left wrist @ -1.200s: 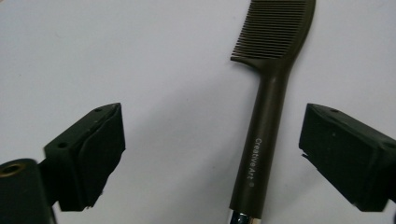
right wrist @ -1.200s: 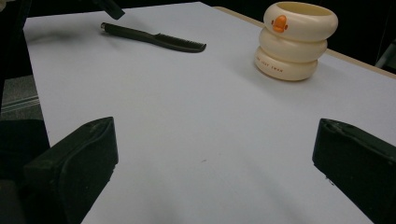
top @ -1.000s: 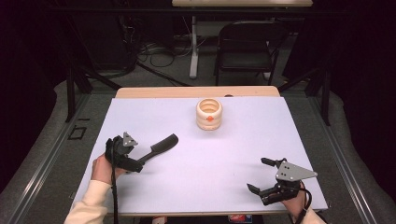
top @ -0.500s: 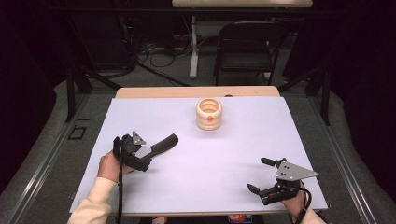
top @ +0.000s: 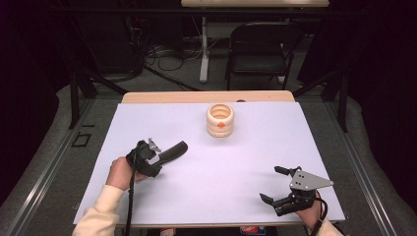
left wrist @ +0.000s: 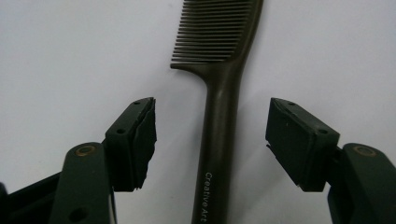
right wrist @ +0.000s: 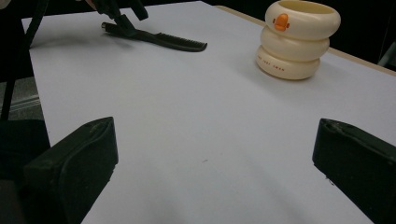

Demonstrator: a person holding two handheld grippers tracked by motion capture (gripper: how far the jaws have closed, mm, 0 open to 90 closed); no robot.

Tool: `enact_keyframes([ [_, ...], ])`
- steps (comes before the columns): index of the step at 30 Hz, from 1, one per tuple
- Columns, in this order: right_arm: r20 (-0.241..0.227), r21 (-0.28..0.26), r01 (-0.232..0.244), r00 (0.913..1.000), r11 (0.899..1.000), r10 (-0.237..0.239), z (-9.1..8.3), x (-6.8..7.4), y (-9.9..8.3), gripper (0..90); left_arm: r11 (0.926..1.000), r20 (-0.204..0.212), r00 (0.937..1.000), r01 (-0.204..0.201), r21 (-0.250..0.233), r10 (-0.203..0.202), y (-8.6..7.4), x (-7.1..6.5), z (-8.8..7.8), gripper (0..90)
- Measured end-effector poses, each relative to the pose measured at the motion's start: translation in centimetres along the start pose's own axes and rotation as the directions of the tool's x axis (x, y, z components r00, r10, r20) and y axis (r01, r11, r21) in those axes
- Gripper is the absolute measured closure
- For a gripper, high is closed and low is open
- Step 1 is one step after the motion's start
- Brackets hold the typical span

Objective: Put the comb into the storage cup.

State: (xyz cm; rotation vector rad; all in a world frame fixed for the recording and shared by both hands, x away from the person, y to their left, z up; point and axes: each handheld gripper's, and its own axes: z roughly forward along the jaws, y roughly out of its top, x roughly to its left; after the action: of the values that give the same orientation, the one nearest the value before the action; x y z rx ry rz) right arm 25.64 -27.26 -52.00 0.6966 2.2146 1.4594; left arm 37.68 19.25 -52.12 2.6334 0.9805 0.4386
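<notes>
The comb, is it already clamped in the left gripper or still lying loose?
Still loose. The comb lies flat on the table, its handle between the left gripper's jaws, which have just been closing but leave gaps on both sides.

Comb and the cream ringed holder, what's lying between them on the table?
Nothing: in the high view, bare white table separates the comb from the holder.

Table surface (top: pixel 275 142) lies bare between the two grippers. Sole standing obstacle: a cream ringed pot (top: pixel 220 119) near the far edge, centre. A dark comb (left wrist: pixel 219 116) lies flat at the left gripper (top: pixel 160 156), clearance on both sides of its handle.
</notes>
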Motion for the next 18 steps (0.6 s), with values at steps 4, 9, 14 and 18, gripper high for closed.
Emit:
enact_keyframes([
  [4, 0.000, 0.000, -0.002, 1.0000, 1.000, 0.002, 0.0, 0.0, 0.0, 0.0, 0.9995, 0.014, 0.9999, -0.007, 0.031, 0.007, 0.5, 0.1, 0.4, 46.7],
  [9, -0.001, 0.001, -0.002, 1.0000, 1.000, 0.002, 0.0, 0.0, 0.0, 0.0, 0.9970, 0.064, 0.9980, -0.007, 0.077, 0.002, 1.3, 0.3, 0.9, 54.0],
  [14, -0.003, -0.002, -0.002, 1.0000, 1.000, 0.002, 0.0, 0.0, 0.0, 0.0, 0.9934, 0.087, 0.9962, -0.004, 0.114, -0.006, 1.9, 0.6, 1.3, 59.7],
  [18, -0.003, 0.002, -0.001, 1.0000, 1.000, 0.001, 0.0, 0.0, 0.0, 0.0, 0.9910, 0.101, 0.9949, -0.013, 0.133, -0.001, 2.2, 0.8, 1.8, 63.3],
])
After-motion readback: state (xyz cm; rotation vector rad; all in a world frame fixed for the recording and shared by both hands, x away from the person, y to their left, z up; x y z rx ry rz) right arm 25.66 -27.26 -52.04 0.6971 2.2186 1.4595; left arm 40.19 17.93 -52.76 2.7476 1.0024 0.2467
